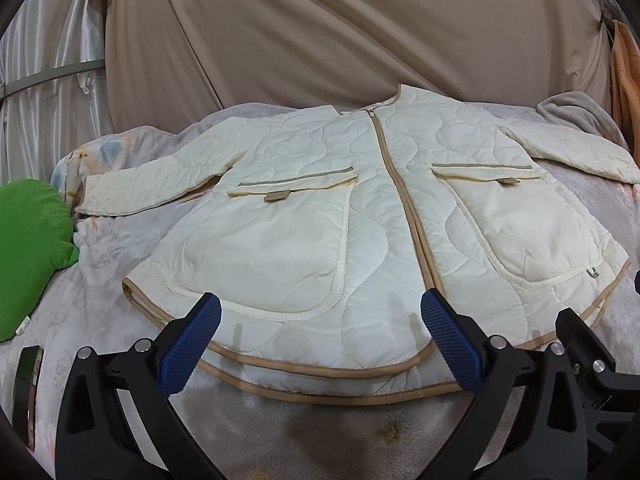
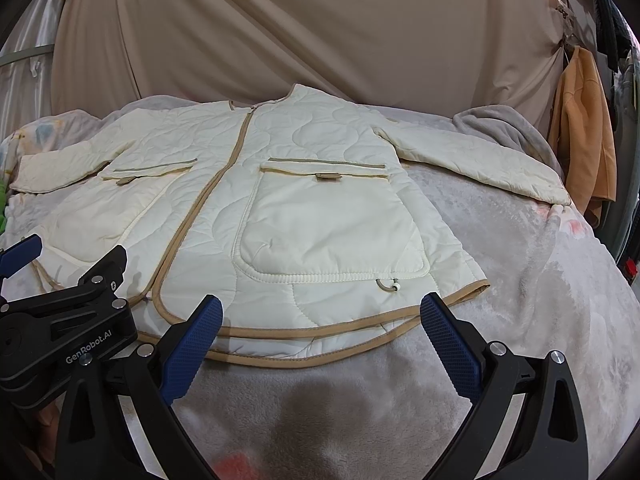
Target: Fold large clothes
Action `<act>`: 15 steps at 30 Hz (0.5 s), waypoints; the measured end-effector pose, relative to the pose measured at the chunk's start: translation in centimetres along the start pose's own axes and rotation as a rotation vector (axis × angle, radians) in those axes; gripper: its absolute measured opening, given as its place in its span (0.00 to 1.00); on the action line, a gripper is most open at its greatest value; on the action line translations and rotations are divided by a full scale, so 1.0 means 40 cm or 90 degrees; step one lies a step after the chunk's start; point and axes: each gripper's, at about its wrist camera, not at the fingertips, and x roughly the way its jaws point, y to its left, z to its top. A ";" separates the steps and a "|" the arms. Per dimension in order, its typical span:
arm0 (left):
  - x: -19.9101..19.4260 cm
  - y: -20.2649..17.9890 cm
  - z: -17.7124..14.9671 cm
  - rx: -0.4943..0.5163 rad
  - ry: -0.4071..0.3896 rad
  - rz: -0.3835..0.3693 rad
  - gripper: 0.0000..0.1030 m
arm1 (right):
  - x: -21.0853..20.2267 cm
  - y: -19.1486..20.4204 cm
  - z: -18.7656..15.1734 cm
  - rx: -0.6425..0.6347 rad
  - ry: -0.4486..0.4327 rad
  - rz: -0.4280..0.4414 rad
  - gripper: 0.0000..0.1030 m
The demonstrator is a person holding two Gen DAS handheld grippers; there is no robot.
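A cream quilted jacket (image 1: 360, 208) with tan trim lies flat, front up and zipped, on a grey blanket, both sleeves spread out to the sides. It also shows in the right wrist view (image 2: 304, 208). My left gripper (image 1: 320, 324) is open and empty, hovering just above the hem near the zip. My right gripper (image 2: 320, 320) is open and empty over the hem below the right pocket. The left gripper's body (image 2: 76, 312) shows at the left of the right wrist view.
The grey blanket (image 1: 320, 432) covers a bed. A green pillow (image 1: 32, 248) and a phone (image 1: 26, 384) lie at the left. An orange garment (image 2: 584, 132) hangs at the right. Beige sheets (image 1: 340, 32) hang behind.
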 end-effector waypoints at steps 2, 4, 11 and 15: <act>-0.001 -0.001 0.000 0.000 0.000 0.000 0.95 | 0.000 0.000 0.000 0.000 0.000 0.000 0.95; 0.000 0.000 0.000 0.000 0.000 0.000 0.95 | 0.001 0.000 0.000 0.000 0.001 0.000 0.95; 0.000 -0.001 0.000 0.001 0.001 0.000 0.95 | 0.002 0.001 -0.001 0.001 0.001 0.000 0.95; 0.000 -0.002 0.000 0.001 0.001 0.000 0.94 | 0.003 0.001 -0.001 0.001 0.002 0.001 0.95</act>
